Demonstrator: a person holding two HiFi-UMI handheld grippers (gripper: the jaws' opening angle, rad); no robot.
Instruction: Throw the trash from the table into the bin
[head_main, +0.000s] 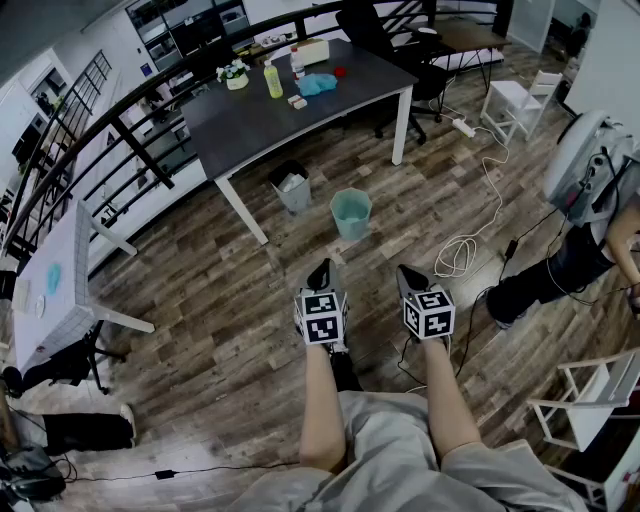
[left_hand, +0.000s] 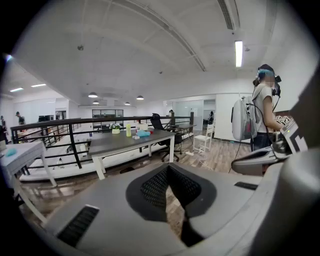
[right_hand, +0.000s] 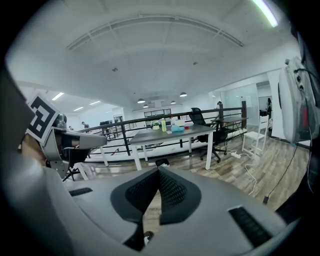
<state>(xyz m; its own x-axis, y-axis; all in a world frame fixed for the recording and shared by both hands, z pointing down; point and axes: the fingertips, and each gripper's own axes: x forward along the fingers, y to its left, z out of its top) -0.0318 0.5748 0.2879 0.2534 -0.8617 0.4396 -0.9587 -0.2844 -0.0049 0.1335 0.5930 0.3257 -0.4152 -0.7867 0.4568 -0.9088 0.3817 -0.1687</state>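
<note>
L gripper (head_main: 320, 270) jaws shut tip to tip, nothing btwn them. R gripper (head_main: 409, 273) same: closed & empty. Both are held side by side over the wood floor (head_main: 220, 290), well short of the tabletop (head_main: 260, 125). Trash sits at its far end: teal crumpled wad (head_main: 318, 84), yellow bottle (head_main: 273, 80), small box (head_main: 297, 101). Teal bin (head_main: 351, 214) stands on the floor by the table's near side, dark bin (head_main: 291, 187) near it.

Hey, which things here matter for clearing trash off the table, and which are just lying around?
For the job: dark table, blue crumpled item, teal bin, grey bin.
Just lying about: office chair, power strip, white chair.
</note>
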